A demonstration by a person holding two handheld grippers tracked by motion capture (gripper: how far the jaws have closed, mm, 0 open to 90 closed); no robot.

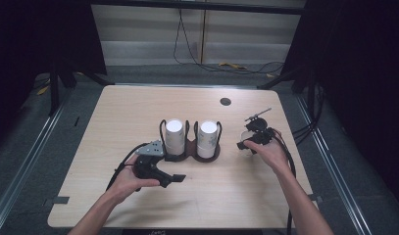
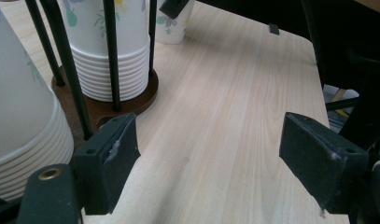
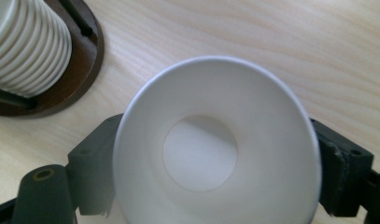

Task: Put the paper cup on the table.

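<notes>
The left claw (image 1: 175, 179) is held low over the light wooden counter (image 1: 138, 112) by the person's left hand (image 1: 124, 182). In the left gripper view its jaws are seen spread wide, with bare wood between them and nothing gripped. Just ahead of its left jaw stands a dark cup holder (image 2: 131, 100) with thin black upright rods. Two stacks of upturned paper cups are carried in it: the near stack (image 2: 19, 116) is cut off by the frame edge, and the far stack (image 2: 110, 51) is partly barred by the rods and loses its top to the frame. A floral print can be made out on the cups, but not in detail.

The right claw (image 1: 250, 140) is held by the right hand (image 1: 265, 151), well apart from the left claw, on the far side of the holder. A single white paper cup (image 3: 215, 154) is clamped between its jaws, mouth turned toward the camera, so the inside and round bottom are seen. Much of both jaws is hidden behind the cup wall, and the cup's lower rim is cut off. Whether the cup touches the counter cannot be told. In the high view this cup (image 1: 246, 137) is mostly covered by the claw and hand. Beside the claw's left jaw, the holder base (image 3: 80, 60) and a ribbed cup stack (image 3: 24, 42) are partly visible.
</notes>
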